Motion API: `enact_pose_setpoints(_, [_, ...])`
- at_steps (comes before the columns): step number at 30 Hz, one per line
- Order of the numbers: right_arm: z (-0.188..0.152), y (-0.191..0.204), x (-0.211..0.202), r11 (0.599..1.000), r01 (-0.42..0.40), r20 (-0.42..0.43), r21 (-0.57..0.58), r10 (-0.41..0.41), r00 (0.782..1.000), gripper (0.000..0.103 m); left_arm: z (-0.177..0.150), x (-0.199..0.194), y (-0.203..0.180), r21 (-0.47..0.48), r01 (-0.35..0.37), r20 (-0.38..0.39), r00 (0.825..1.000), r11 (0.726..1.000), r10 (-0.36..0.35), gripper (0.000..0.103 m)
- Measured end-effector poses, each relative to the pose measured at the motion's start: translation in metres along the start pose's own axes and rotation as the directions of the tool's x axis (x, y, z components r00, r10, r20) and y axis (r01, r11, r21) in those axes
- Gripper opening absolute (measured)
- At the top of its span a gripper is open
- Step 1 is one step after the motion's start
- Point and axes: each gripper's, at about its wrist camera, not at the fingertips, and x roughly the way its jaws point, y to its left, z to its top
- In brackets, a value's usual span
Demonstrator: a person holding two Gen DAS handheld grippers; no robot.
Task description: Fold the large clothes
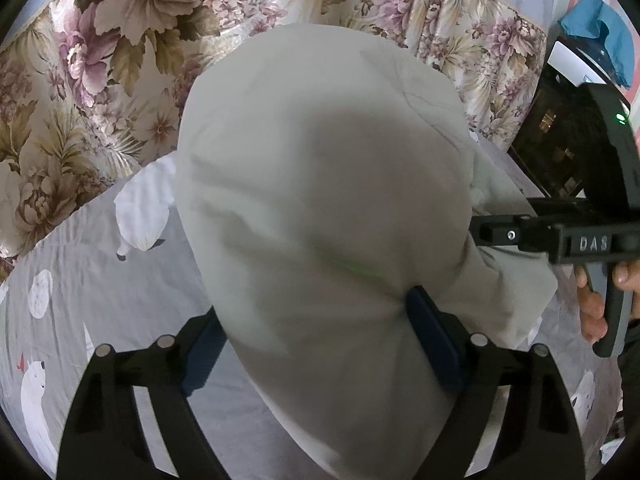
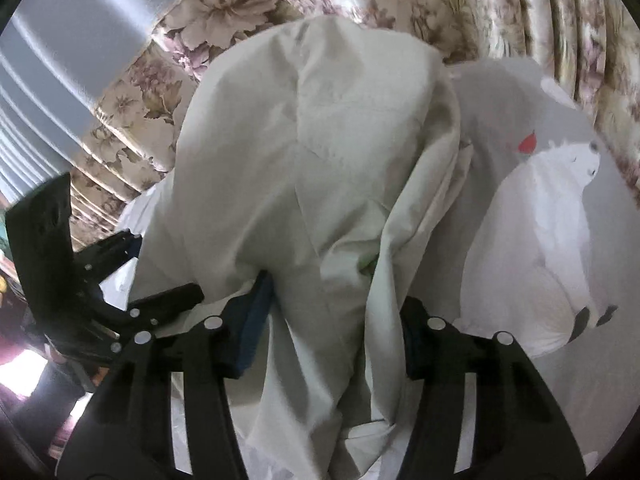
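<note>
A large pale grey-white garment point(image 1: 320, 200) hangs bunched between both grippers, above the bed. In the left wrist view my left gripper point(image 1: 316, 336) is shut on a thick fold of it; blue pads press the cloth from both sides. My right gripper point(image 1: 480, 236) enters from the right and grips the garment's right edge. In the right wrist view the same garment point(image 2: 320, 160) fills the middle and my right gripper point(image 2: 332, 312) is shut on a gathered fold. The left gripper point(image 2: 136, 248) shows at the left edge, holding the cloth's side.
A grey bedsheet point(image 1: 80, 264) with white polar bear prints lies under the garment, also in the right wrist view point(image 2: 540, 208). Floral curtains point(image 1: 100, 60) hang behind the bed. A dark appliance with a blue cloth point(image 1: 600, 40) stands at the far right.
</note>
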Motion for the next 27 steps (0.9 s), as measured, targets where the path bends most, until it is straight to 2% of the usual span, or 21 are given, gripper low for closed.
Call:
enact_pose_setpoints(2, [0.003,-0.012,0.008,0.996,-0.053,-0.022,0.068,0.054,0.998,0.064,0.002,0.001,0.002,-0.016,0.009,-0.003,1.000,1.000,-0.009,0.087])
enact_pose_setpoints(3, [0.004,-0.014,0.009,0.994,-0.075,-0.013,0.080,0.076,0.997,0.065,0.002,0.001,0.004,-0.025,0.012,-0.002,1.000,1.000,-0.012,0.087])
enact_pose_setpoints(5, [0.004,-0.011,0.010,0.995,-0.070,-0.008,0.070,0.070,0.997,0.064,0.003,0.000,0.005,-0.032,0.011,-0.002,1.000,0.999,-0.011,0.086])
enact_pose_setpoints(6, [0.004,-0.009,0.010,0.996,-0.063,-0.005,0.057,0.063,0.998,0.059,0.003,-0.001,0.004,-0.027,0.008,0.000,1.000,1.000,-0.008,0.084])
enact_pose_setpoints(8, [0.001,-0.003,0.005,0.998,-0.050,0.018,0.029,0.050,0.999,0.041,0.004,-0.004,-0.001,-0.001,-0.010,0.014,1.000,1.000,0.010,0.075])
enact_pose_setpoints(9, [0.000,0.001,0.002,1.000,-0.029,0.030,0.009,0.028,0.999,0.037,0.005,-0.005,-0.002,0.005,-0.018,0.020,1.000,1.000,0.018,0.072])
enact_pose_setpoints(10, [-0.002,0.007,-0.001,1.000,0.001,0.045,-0.018,-0.001,0.999,0.031,0.006,-0.008,-0.003,0.006,-0.025,0.024,0.999,1.000,0.025,0.064])
enact_pose_setpoints(14, [-0.008,0.023,-0.010,0.994,0.069,0.111,-0.090,-0.059,0.992,0.021,0.007,-0.015,-0.005,0.030,-0.046,0.028,0.999,0.998,0.045,0.050])
enact_pose_setpoints(17, [-0.013,0.035,-0.015,0.989,0.085,0.164,-0.119,-0.064,0.984,0.019,0.009,-0.023,-0.008,0.035,-0.063,0.046,0.997,0.997,0.061,0.044])
enact_pose_setpoints(20, [-0.014,0.041,-0.017,0.991,0.068,0.180,-0.116,-0.046,0.983,0.018,0.013,-0.035,-0.013,0.050,-0.083,0.078,0.994,0.995,0.079,0.040])
enact_pose_setpoints(23, [-0.018,0.053,-0.024,0.991,0.039,0.217,-0.129,-0.010,0.976,0.018,0.017,-0.058,-0.013,0.055,-0.100,0.129,0.987,0.993,0.092,0.039])
enact_pose_setpoints(27, [-0.020,0.082,-0.046,0.988,0.009,0.279,-0.154,0.035,0.960,0.018,0.019,-0.092,0.001,0.009,-0.078,0.169,0.983,0.997,0.076,0.039])
